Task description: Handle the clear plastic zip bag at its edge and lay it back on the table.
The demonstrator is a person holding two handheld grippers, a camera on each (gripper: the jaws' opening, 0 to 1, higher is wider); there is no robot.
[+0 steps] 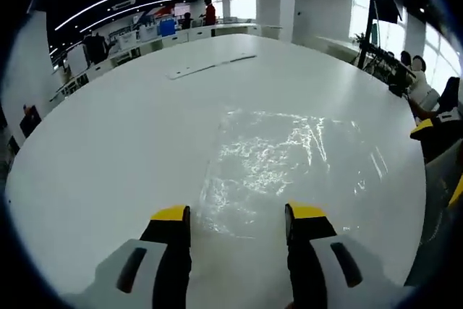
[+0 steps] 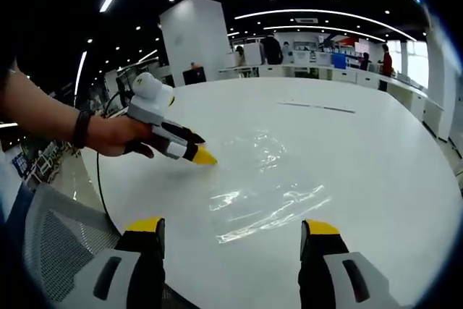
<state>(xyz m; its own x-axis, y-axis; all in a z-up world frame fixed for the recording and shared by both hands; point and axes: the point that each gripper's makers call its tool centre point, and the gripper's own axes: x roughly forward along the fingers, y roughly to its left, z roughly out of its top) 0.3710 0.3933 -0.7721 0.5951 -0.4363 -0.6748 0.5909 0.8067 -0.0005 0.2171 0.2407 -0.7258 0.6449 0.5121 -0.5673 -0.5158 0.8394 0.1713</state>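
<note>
Left gripper view: the left tongs, two black jaws with yellow tips, stand wide apart with nothing between them, held just above the near edge of one clear plastic zip bag. The bag lies flat on the smooth white desk, rounded in outline; its thin film is wrinkled and glossy, catching the ceiling lights. Beyond it, one long, narrow pale strip rests on the desk, well apart from the bag.

Right gripper view: the right tongs, of the same black-and-yellow build, are likewise spread wide and empty, hovering at the desk's near edge with the bag just ahead. Farther off, a hand holds the left tongs, whose yellow tips meet the bag's far edge; how wide they stand cannot be told from this side.
</note>
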